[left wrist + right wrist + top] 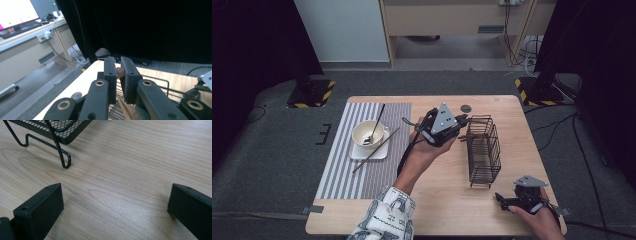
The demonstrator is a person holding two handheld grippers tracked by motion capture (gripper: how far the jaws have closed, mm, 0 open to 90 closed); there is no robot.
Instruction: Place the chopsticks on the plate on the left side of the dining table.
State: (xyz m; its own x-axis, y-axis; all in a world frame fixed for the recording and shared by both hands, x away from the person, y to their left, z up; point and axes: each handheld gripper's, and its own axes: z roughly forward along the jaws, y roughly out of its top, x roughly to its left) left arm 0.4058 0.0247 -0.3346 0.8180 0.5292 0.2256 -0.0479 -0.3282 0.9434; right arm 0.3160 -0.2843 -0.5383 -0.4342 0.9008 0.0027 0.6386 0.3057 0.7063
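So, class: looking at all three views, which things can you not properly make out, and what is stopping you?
- Brown object between the left gripper jaws: left gripper view, mostly hidden by the jaws; its kind is unclear.
- Wire basket: right gripper view, cut off by the top edge.
- Bowl contents: high view, too small to tell.
- Right gripper: high view, jaw tips dark and small.

We see the table [437,210] at frame centre, with the placemat [342,170] on its left part. On the placemat lies a plate [379,152] bearing a cup [362,132]; a spoon [376,125] stands in the cup. A chopstick [382,145] lies across the plate's lower right. The wire rack [484,150] stands right of centre.
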